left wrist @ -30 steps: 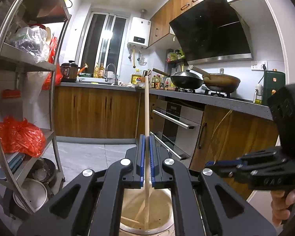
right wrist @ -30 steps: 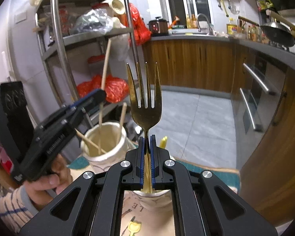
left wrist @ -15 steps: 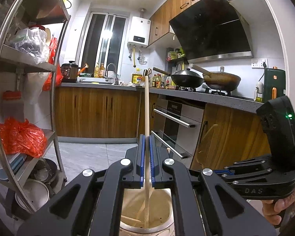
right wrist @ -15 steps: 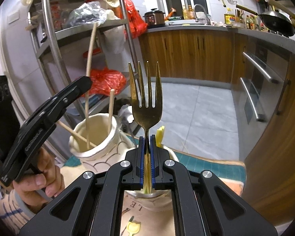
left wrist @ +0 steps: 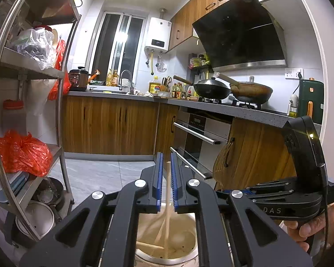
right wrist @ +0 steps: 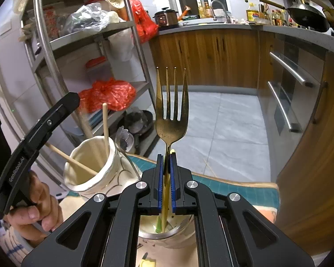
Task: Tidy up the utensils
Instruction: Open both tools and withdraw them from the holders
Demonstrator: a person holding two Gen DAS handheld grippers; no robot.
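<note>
My left gripper (left wrist: 166, 155) is open just above a cream ceramic holder (left wrist: 189, 257). A wooden chopstick (left wrist: 167, 211) stands loose between its fingers, its lower end in the holder with other chopsticks. My right gripper (right wrist: 166, 158) is shut on a gold fork (right wrist: 171, 115), tines up, with the handle end down in a second cup (right wrist: 180, 238) below. In the right wrist view the cream holder (right wrist: 91, 173) with chopsticks (right wrist: 105, 124) stands at left, with the left gripper (right wrist: 33, 142) above it. In the left wrist view the right gripper (left wrist: 278, 198) and the fork's head (left wrist: 221, 166) show at right.
A steel shelf rack (left wrist: 60, 115) with red bags (left wrist: 22, 153) and pots stands at left. Wooden cabinets, an oven (left wrist: 200, 142) and a counter with woks (left wrist: 211, 89) lie ahead and right. A patterned mat (right wrist: 233, 187) lies under the cups.
My left gripper has opened and let go of the chopstick, which has dropped lower into the cream holder. The right gripper has lowered the fork towards the second cup.
</note>
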